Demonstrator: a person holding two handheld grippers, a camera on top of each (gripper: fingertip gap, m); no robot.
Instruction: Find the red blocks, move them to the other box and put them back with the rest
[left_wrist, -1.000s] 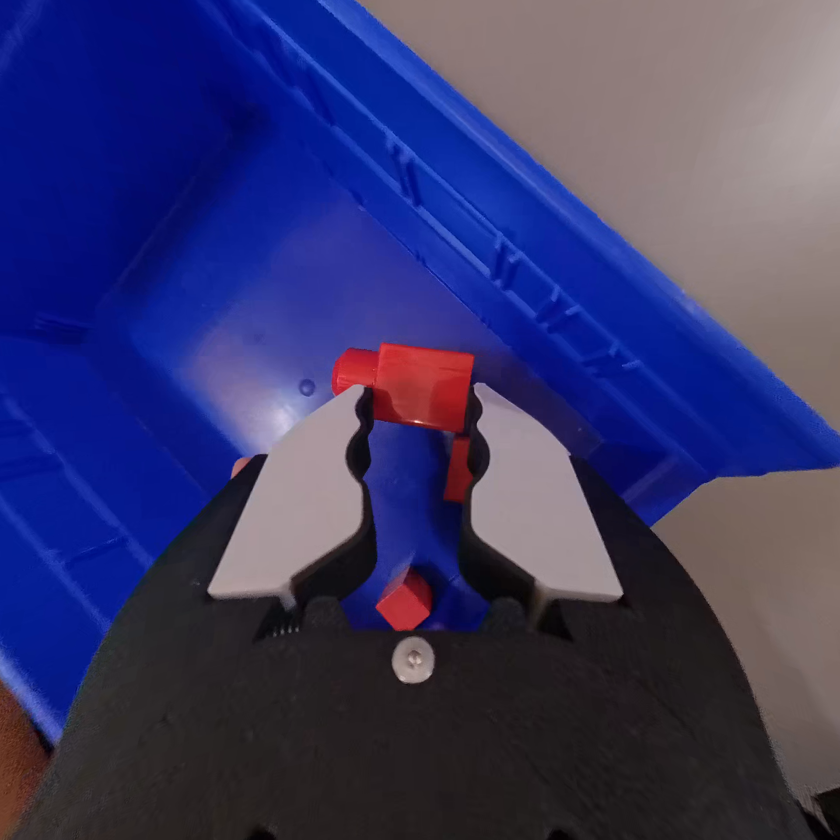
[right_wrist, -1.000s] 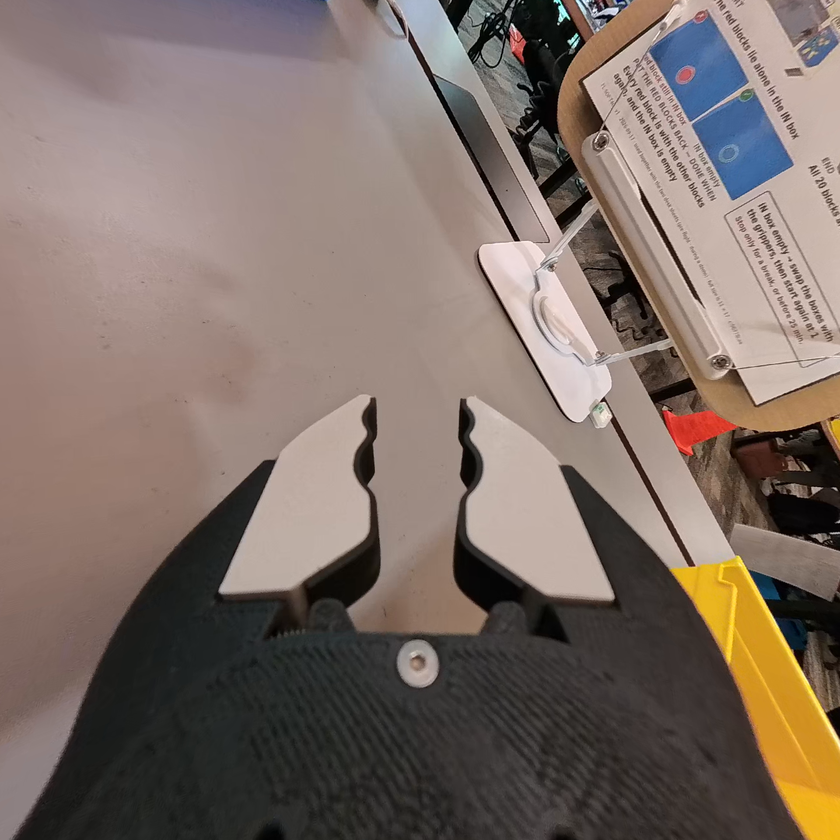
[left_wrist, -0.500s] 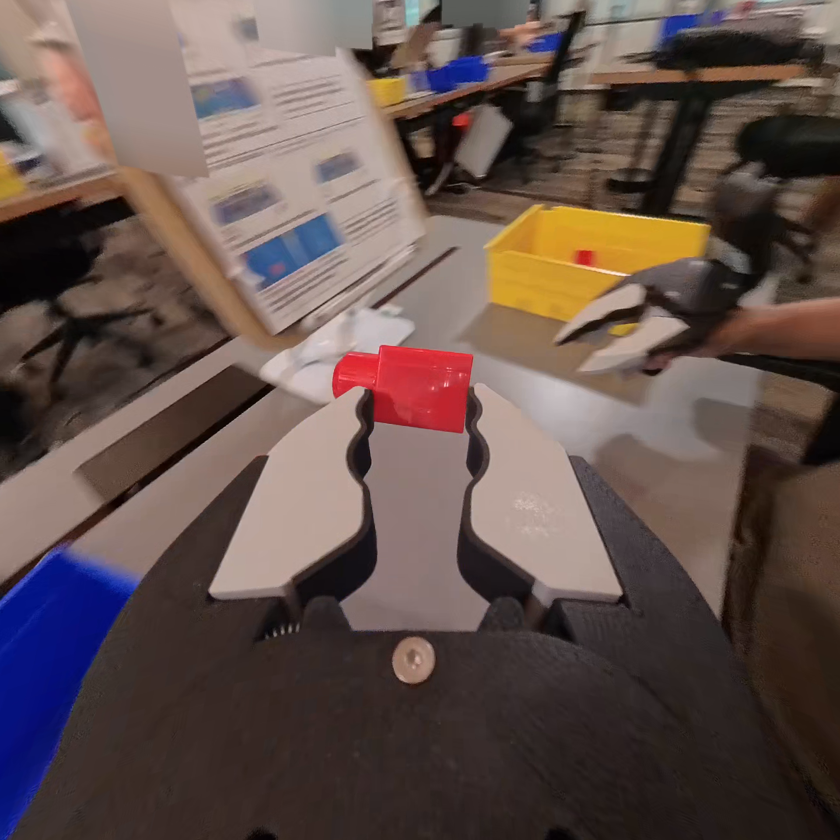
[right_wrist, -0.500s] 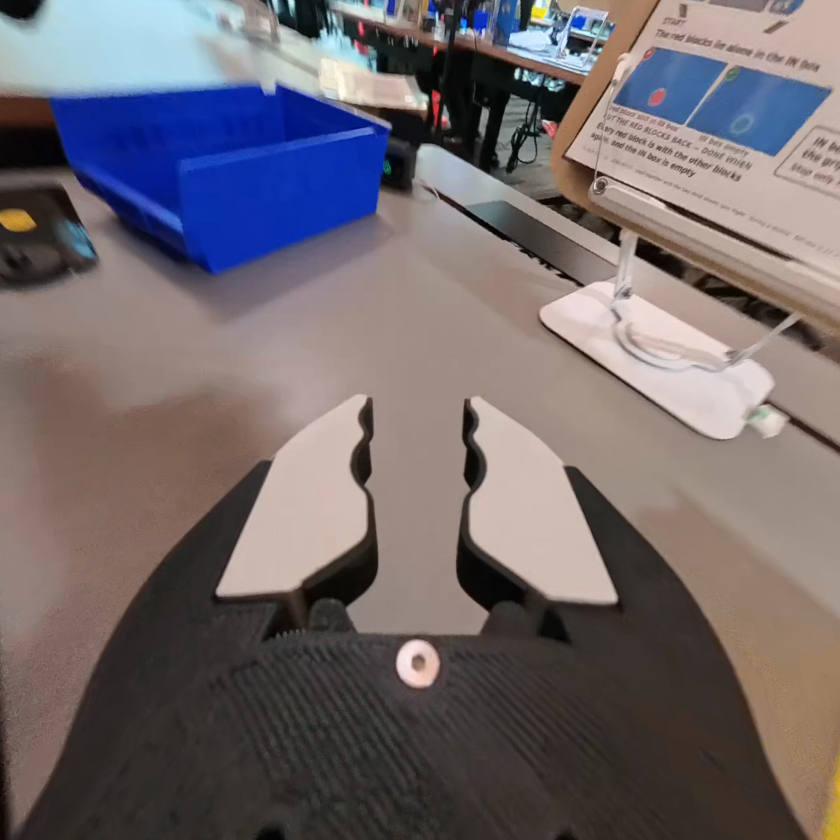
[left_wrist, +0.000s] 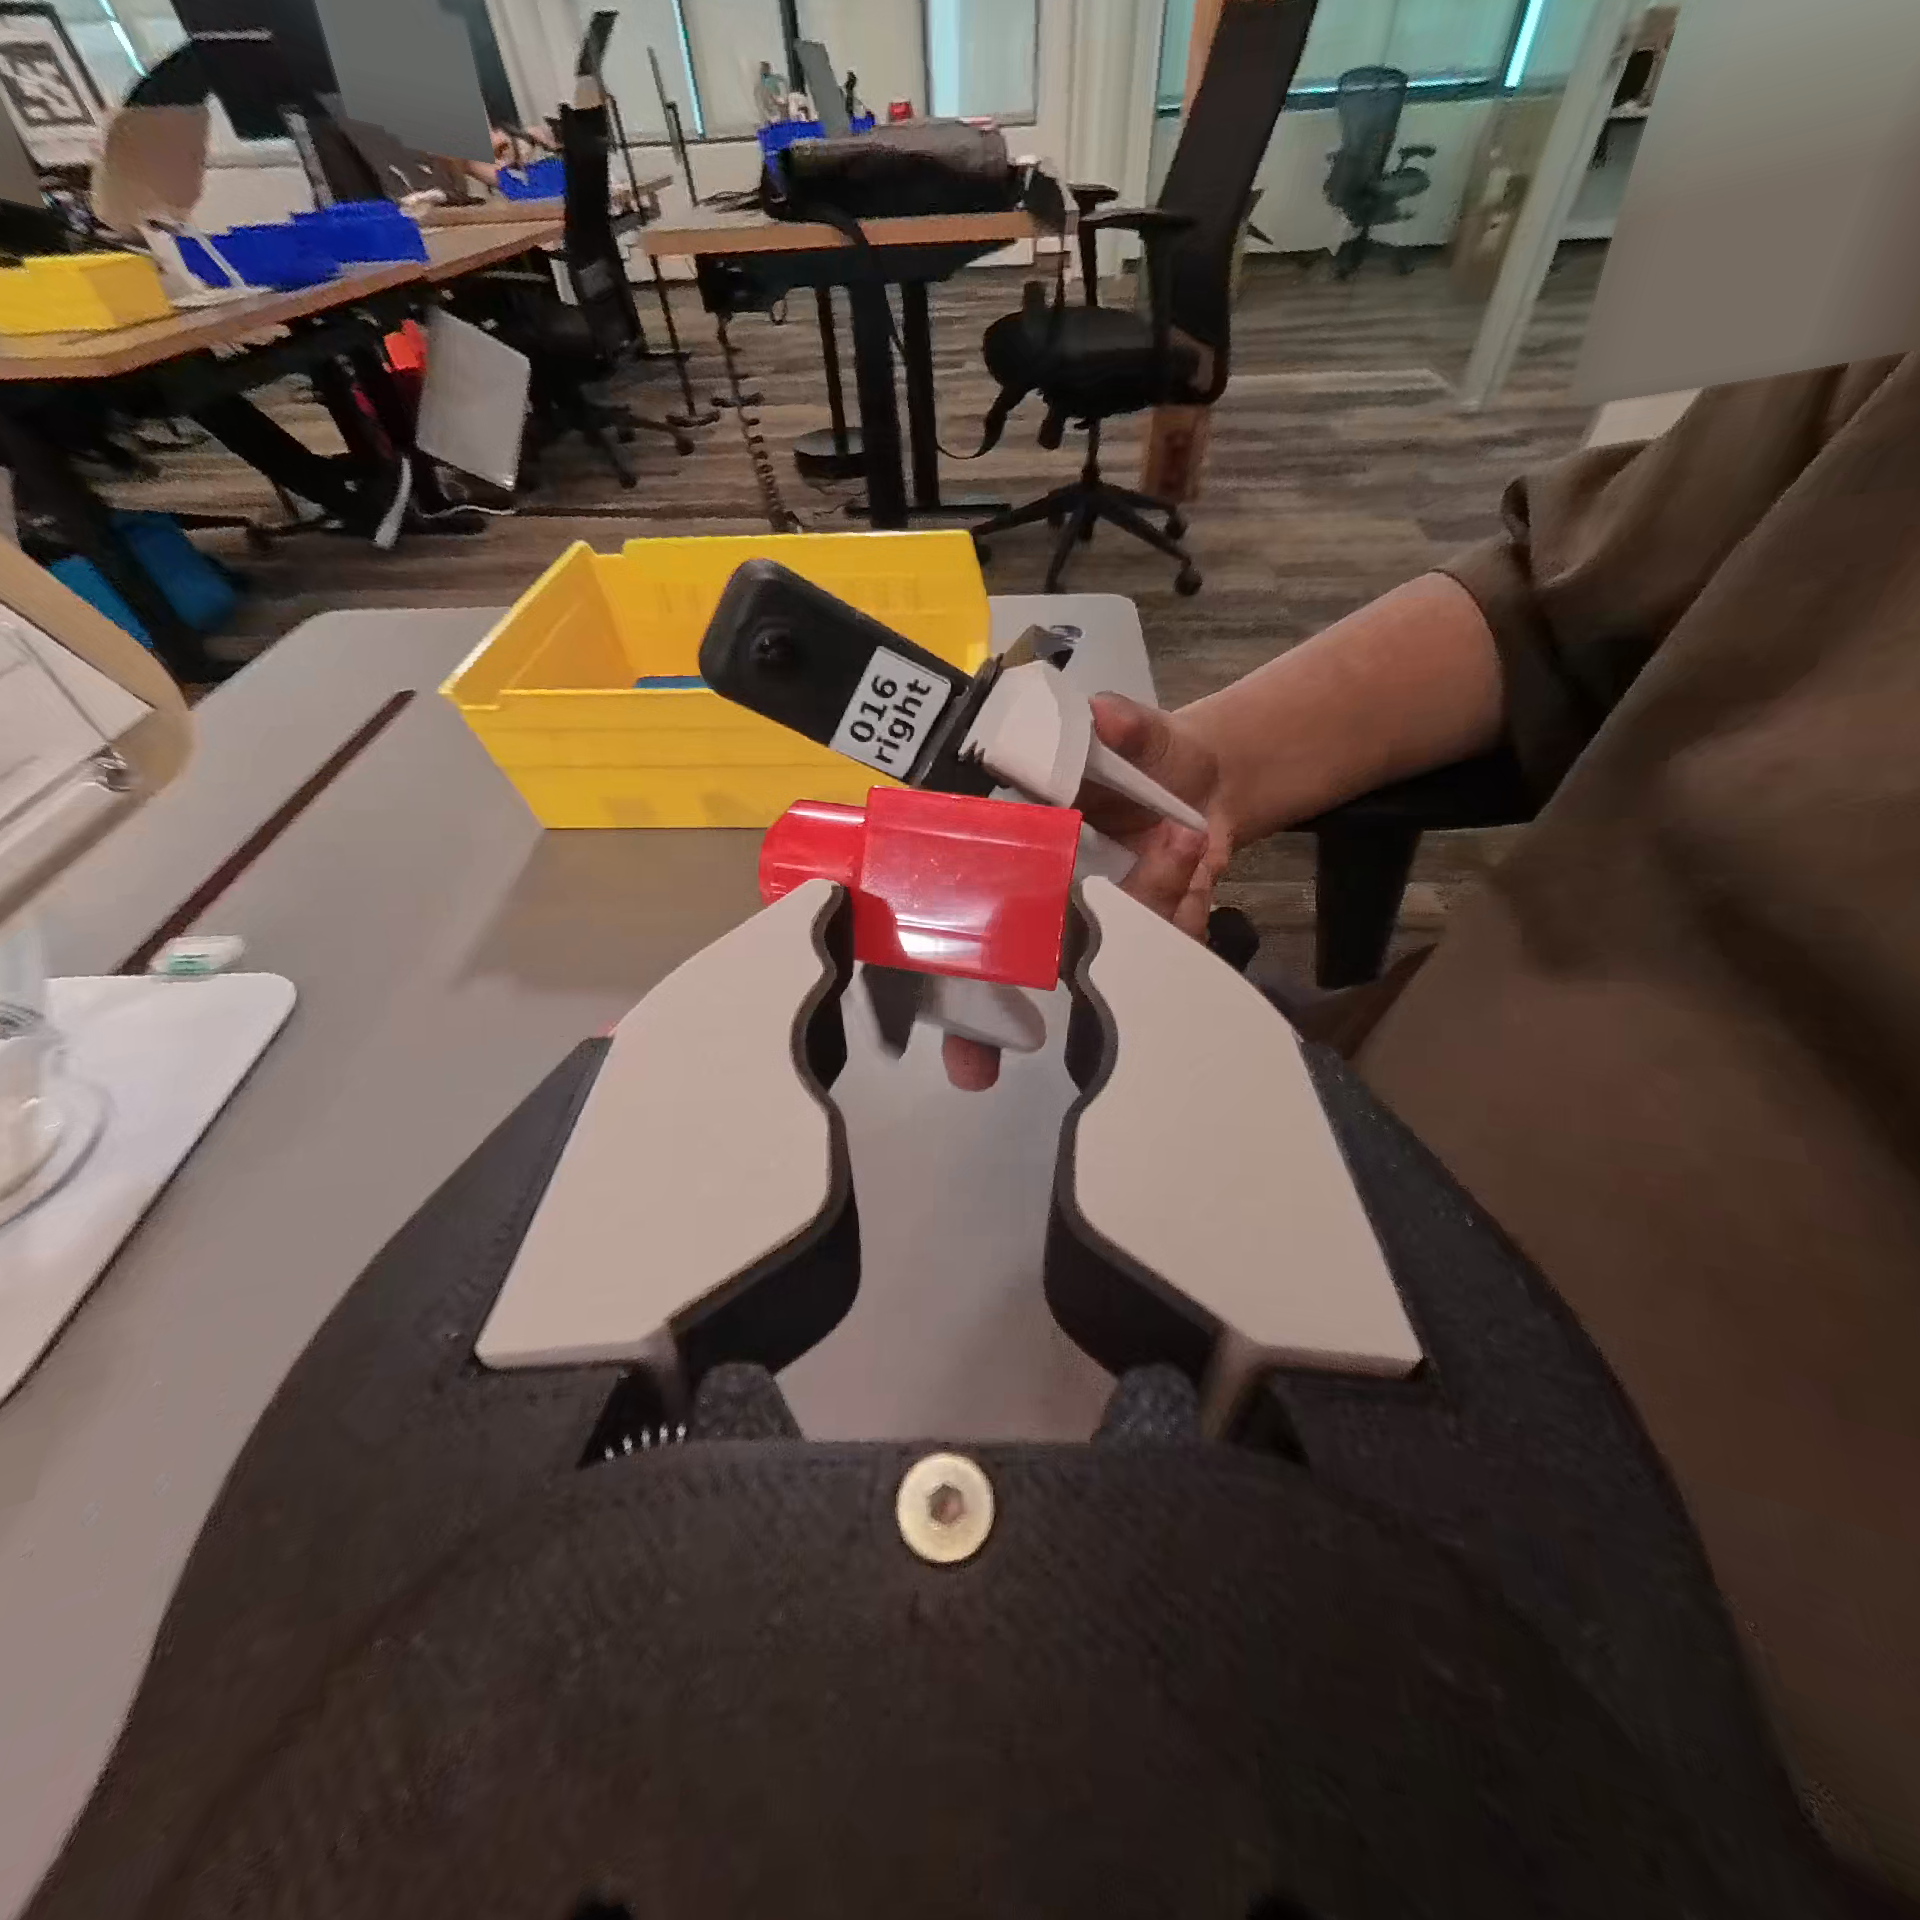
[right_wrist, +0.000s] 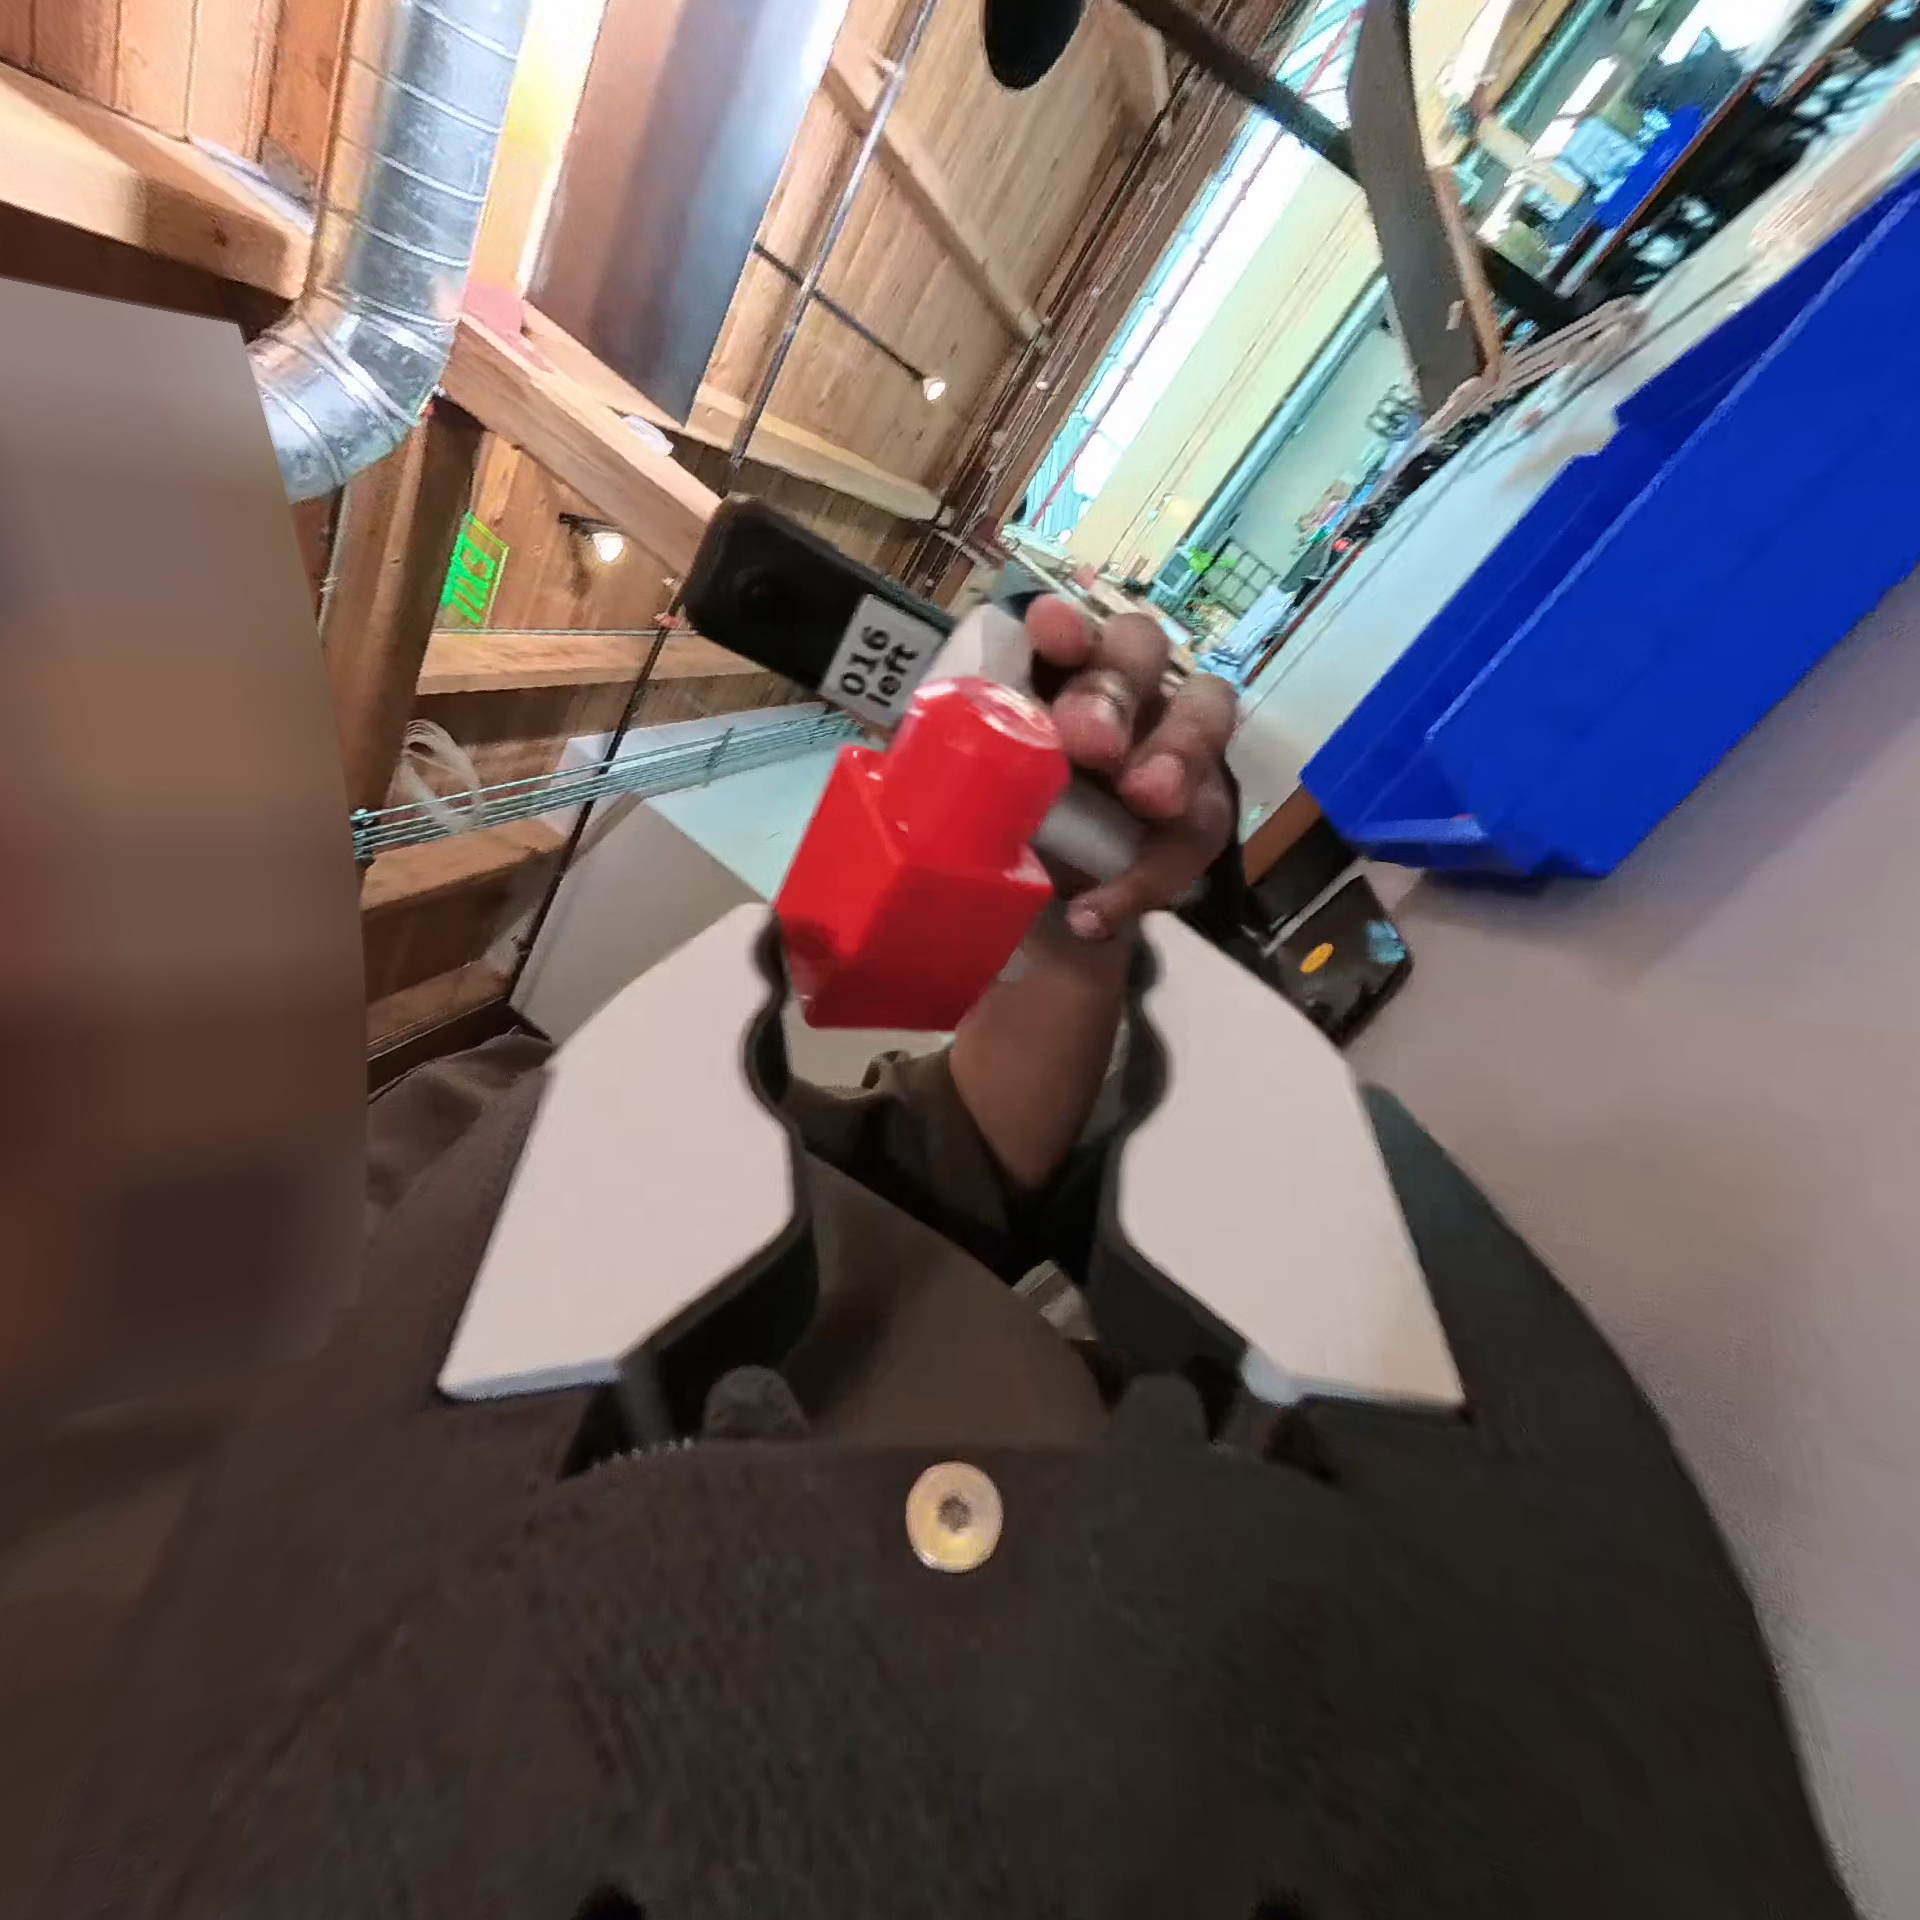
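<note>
My left gripper (left_wrist: 951, 914) is shut on a red block (left_wrist: 951, 899) with a round stub, and holds it in the air above the grey table (left_wrist: 416, 883). The right gripper (left_wrist: 1039, 748) faces it at close range, with one finger above the block and one below. In the right wrist view my right gripper (right_wrist: 951, 940) is open. The red block (right_wrist: 914, 862) sits between its fingertips, close to the left fingertip (right_wrist: 727, 966) and with a gap to the other. The yellow box (left_wrist: 644, 727) stands behind on the table. The blue box (right_wrist: 1662, 675) shows at the right.
A white stand base (left_wrist: 125, 1091) and a tilted board (left_wrist: 62, 727) are at the table's left. A black device (right_wrist: 1340, 945) lies by the blue box. The person's brown sleeve (left_wrist: 1662, 935) fills the right. Office chairs and desks stand behind.
My left gripper lifted the red block out of the blue box and swung it towards the right gripper. My right gripper turned to face it and opened wider around the block.
</note>
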